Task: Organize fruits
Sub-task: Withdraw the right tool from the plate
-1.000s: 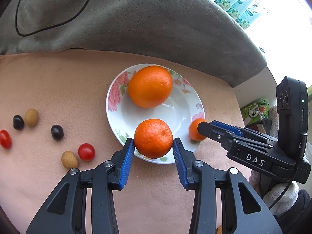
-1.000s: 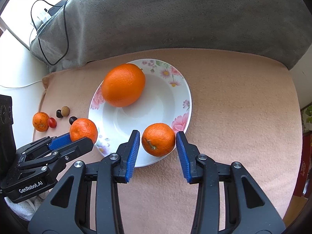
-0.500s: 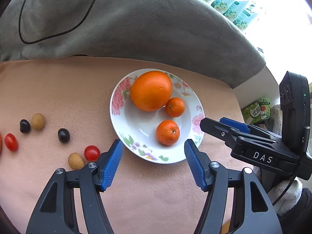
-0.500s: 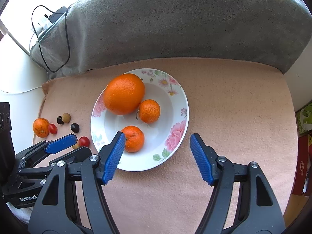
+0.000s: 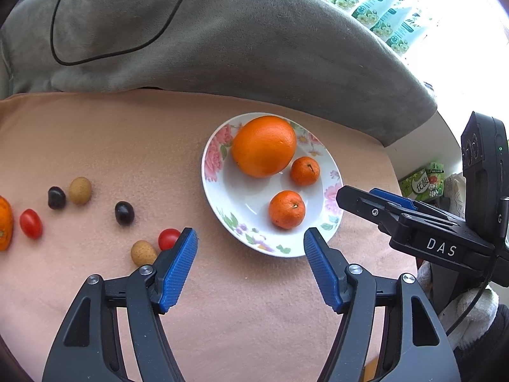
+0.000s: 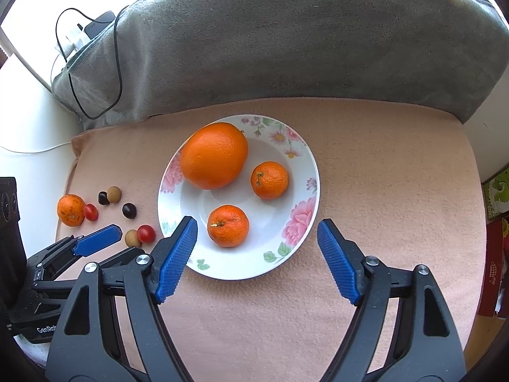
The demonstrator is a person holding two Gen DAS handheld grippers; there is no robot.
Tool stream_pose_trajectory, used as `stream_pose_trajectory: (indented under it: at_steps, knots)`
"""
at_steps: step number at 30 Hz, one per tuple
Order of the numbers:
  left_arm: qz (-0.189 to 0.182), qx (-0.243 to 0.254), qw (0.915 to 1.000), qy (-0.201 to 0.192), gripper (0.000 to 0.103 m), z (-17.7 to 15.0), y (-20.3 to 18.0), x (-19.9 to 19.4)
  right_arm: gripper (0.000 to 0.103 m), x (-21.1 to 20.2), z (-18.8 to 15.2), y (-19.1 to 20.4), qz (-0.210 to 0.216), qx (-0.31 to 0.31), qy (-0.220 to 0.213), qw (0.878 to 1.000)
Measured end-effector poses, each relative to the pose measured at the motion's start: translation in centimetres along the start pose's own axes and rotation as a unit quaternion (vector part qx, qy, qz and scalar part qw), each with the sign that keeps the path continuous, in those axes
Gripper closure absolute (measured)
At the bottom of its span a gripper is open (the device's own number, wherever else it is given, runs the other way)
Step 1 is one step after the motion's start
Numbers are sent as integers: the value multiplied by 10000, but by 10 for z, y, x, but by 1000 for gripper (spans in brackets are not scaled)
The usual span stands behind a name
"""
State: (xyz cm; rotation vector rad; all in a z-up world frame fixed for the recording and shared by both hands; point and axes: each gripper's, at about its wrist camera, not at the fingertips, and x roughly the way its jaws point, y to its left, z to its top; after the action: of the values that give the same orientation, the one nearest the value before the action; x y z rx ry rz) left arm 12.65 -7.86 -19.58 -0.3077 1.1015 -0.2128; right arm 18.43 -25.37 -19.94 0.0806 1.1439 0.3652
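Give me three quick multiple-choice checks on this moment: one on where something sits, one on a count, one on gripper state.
1. Where is the big orange?
A. on the cloth left of the plate
B. in the floral plate
C. between the right gripper's fingers

2. How many small mandarins lie in the plate?
A. one
B. two
C. four

3. What state are the left gripper and right gripper in?
A. both open and empty
B. both shut on mandarins
C. left shut, right open

Answers: 1 B, it rests against the plate's far side. 2 B, one mandarin near, another mandarin beside the orange. 3 A, wide gaps between the blue pads, nothing held.
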Motion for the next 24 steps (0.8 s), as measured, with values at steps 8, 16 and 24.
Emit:
stream_pose_trajectory:
  at_steps: [8, 16, 24]
  knots:
    - [124, -205, 9997, -76, 34, -7, 25, -13, 23, -4, 1, 16, 65, -149, -95, 9998]
    - [283, -571, 9978, -173, 34, -18, 59, -29, 23, -4, -1, 44, 321, -368, -184, 9986]
    - [490, -843, 9948, -287, 34, -26, 92, -44, 23, -2, -1, 80, 334, -825, -377, 9953]
